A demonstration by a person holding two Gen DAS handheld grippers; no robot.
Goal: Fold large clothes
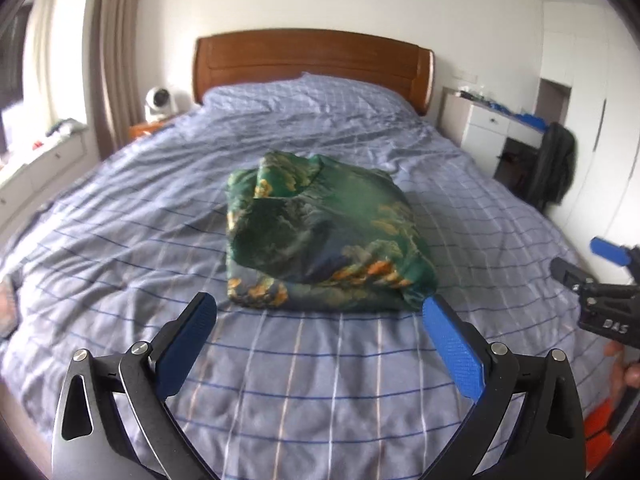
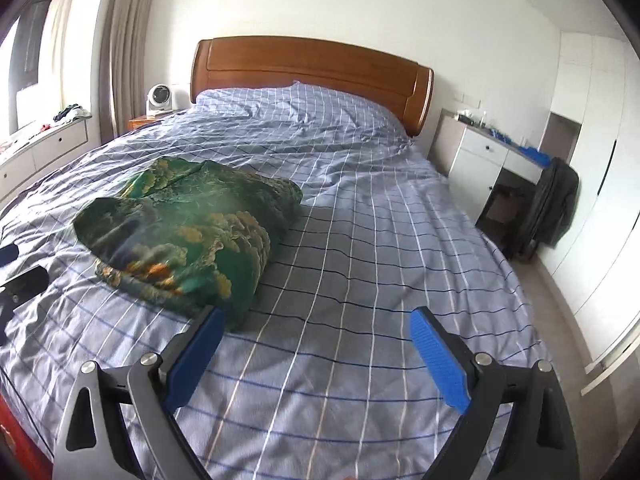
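Bed (image 1: 120, 264): carries a green patterned garment (image 1: 320, 232), lying as a folded bundle near its middle, toward the foot edge. Left gripper (image 1: 320, 312) and right gripper (image 2: 316, 328): fingers apart, holding nothing. Risk: slippery-looking fabric; a stray nudge could spring the loose top layers open.

Both wrist cameras sit low over the foot of the bed (image 1: 120, 248), facing the wooden headboard (image 1: 312, 60) across the checked cover. The left wrist view looks straight at the folded green garment (image 1: 320, 232), quite near. The right wrist view stands further right, so the garment (image 2: 188, 232) falls left. Both share bed, headboard (image 2: 312, 68), and white desk (image 2: 480, 160).
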